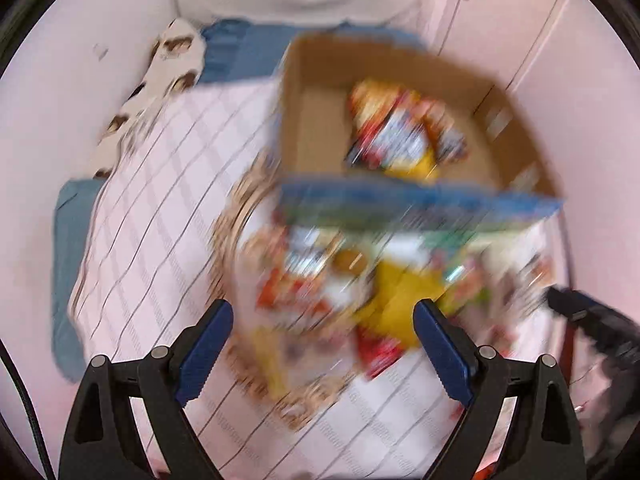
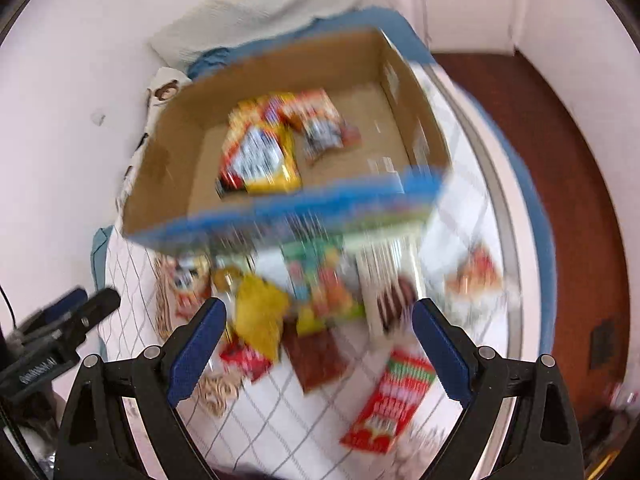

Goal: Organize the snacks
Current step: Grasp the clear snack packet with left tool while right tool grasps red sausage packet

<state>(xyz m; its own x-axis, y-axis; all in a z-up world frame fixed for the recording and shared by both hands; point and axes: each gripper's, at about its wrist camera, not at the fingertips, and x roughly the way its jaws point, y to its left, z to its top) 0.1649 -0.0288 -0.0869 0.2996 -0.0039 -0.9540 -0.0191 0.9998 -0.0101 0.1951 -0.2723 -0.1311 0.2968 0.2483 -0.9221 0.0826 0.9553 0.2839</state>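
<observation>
Both tongs released and empty, left tongs (image 1: 323, 322), right tongs (image 2: 319, 320), above blurred snack packets (image 2: 320, 320) on the bed (image 1: 160, 208), cardboard box (image 2: 180, 128) beyond holding a yellow packet (image 2: 260, 160).

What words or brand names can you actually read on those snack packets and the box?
None can be read.
Snack packets in the cardboard box: print blurred.
Packets on the checked cloth, among them the red and green packet: blurred.
Box's blue printed side: blurred.
Left gripper has white lettering: too blurred.

Snack packets (image 2: 260, 160) too blurred to read, cardboard box (image 2: 280, 76) print seemingly illegible too
</observation>
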